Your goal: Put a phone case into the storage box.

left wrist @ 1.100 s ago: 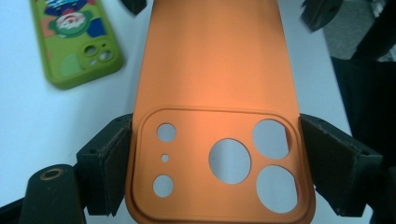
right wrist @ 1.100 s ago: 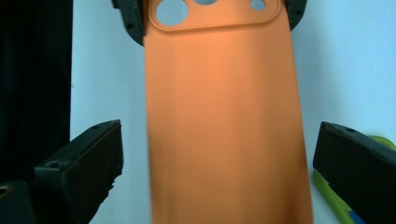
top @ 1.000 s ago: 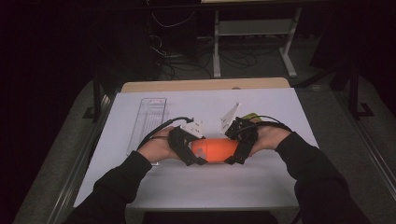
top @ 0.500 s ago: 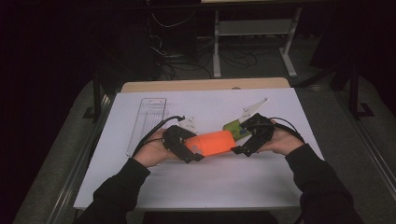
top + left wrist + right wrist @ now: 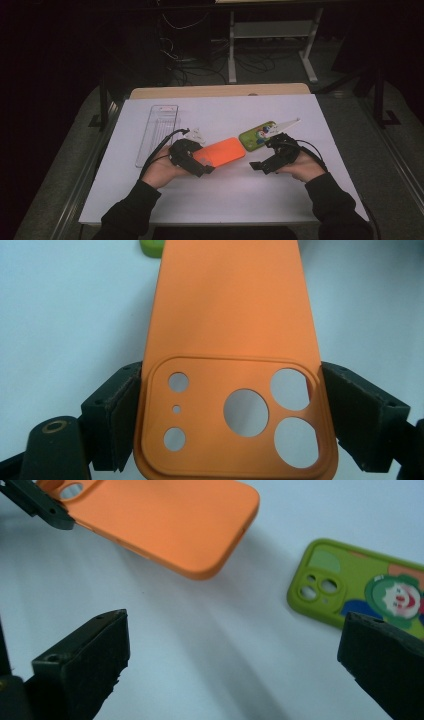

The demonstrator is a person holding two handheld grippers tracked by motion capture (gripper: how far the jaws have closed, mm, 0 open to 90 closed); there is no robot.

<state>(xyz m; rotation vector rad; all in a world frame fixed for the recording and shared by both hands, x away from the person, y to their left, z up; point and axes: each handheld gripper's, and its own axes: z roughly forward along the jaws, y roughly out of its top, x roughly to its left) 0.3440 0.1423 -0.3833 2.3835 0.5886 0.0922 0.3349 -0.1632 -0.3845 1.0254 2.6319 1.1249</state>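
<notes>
The left gripper (image 5: pixel 200 167) grasps the orange phone case (image 5: pixel 220 152) at its camera end. In the left gripper view the two black jaws press on both long edges of the orange phone case (image 5: pixel 230 340), just beside the raised block with the round lens holes. The case sticks out from the jaws toward the middle of the white table (image 5: pixel 215 200) and points a little away from the person; its free end is in the air or near the surface — I cannot tell if it touches.

The right gripper (image 5: pixel 260 165) is released. In the right gripper view its jaws stand wide apart with nothing between them, only the bare table (image 5: pixel 210 645) under them. It is near the free end of the orange case, but apart from it.

The green phone case (image 5: pixel 257 135) with a cartoon picture lies flat on the table, just beyond the right gripper and just beside the far corner of the orange one. In the right gripper view the green phone case (image 5: pixel 345 580) shows its camera holes, and the orange phone case (image 5: pixel 170 525) is to its left.

A clear plastic tray (image 5: pixel 157 132) lies at the left side of the table, well apart from both cases.
</notes>
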